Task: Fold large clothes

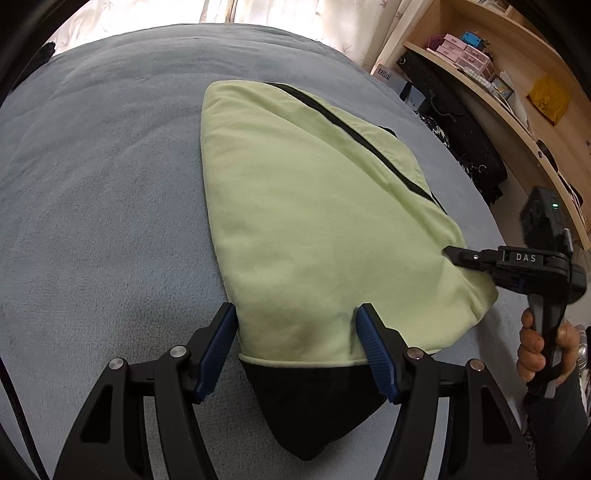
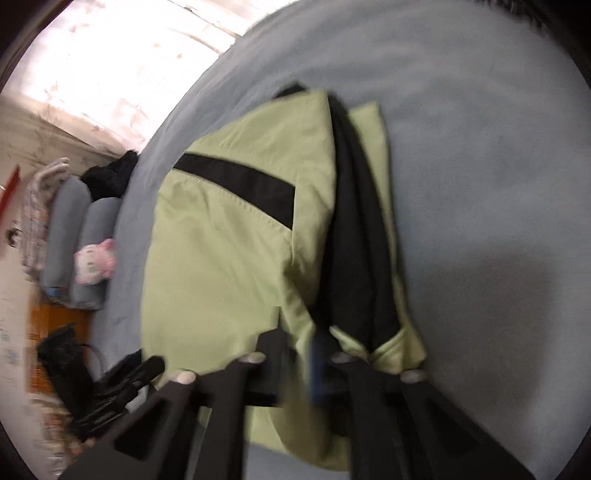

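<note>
A light green garment with black trim (image 1: pixel 317 221) lies folded on the grey-blue bed cover (image 1: pixel 103 206). My left gripper (image 1: pixel 295 332) is open, its blue pads on either side of the garment's near end, where a black part (image 1: pixel 310 410) sticks out. My right gripper (image 1: pixel 458 254) reaches in from the right, jaws together on the garment's right edge. In the blurred right wrist view the green garment (image 2: pixel 229 266) fills the middle and my right gripper (image 2: pixel 306 354) is shut on its near edge, beside a black strip (image 2: pixel 354 229).
Wooden shelves (image 1: pixel 517 85) with boxes and black bags stand right of the bed. Curtains (image 1: pixel 221 11) hang at the far side. In the right wrist view, grey pillows (image 2: pixel 74 236) and a pink and white plush toy (image 2: pixel 96 262) lie at the bed's left.
</note>
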`<act>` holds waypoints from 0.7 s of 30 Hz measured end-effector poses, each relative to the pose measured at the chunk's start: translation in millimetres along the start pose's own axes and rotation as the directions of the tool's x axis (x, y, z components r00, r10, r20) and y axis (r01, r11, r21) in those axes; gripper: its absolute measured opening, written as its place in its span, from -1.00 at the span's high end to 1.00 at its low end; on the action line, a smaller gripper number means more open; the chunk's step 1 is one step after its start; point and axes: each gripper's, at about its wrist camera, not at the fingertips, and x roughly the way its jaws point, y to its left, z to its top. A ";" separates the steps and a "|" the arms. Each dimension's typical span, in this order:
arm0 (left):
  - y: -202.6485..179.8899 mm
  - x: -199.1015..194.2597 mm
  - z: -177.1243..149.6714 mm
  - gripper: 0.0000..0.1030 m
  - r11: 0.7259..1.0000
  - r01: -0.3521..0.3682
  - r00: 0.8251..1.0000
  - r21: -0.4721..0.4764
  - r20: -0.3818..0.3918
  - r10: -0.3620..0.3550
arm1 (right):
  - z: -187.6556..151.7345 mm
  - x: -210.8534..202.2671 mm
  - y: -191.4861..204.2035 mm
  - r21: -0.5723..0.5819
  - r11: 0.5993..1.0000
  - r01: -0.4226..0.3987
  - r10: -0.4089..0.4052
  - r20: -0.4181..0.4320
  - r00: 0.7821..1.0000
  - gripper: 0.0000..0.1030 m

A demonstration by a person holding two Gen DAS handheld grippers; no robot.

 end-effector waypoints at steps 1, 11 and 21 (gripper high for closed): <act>-2.2 -0.1 0.0 -0.26 1.000 0.003 1.000 0.000 -0.008 -0.003 | -4.0 -8.7 1.1 -0.002 1.000 0.021 -0.021 0.022 1.000 0.98; -11.0 15.5 -2.9 -0.29 1.000 0.018 0.999 0.018 -0.036 -0.017 | -23.7 -21.9 -7.9 -0.045 0.985 0.169 -0.167 0.058 0.984 0.92; -5.5 17.1 18.6 -0.31 0.998 0.055 0.994 0.035 -0.095 -0.052 | 24.3 -14.2 -12.1 0.055 0.998 -0.038 0.035 0.067 0.997 0.07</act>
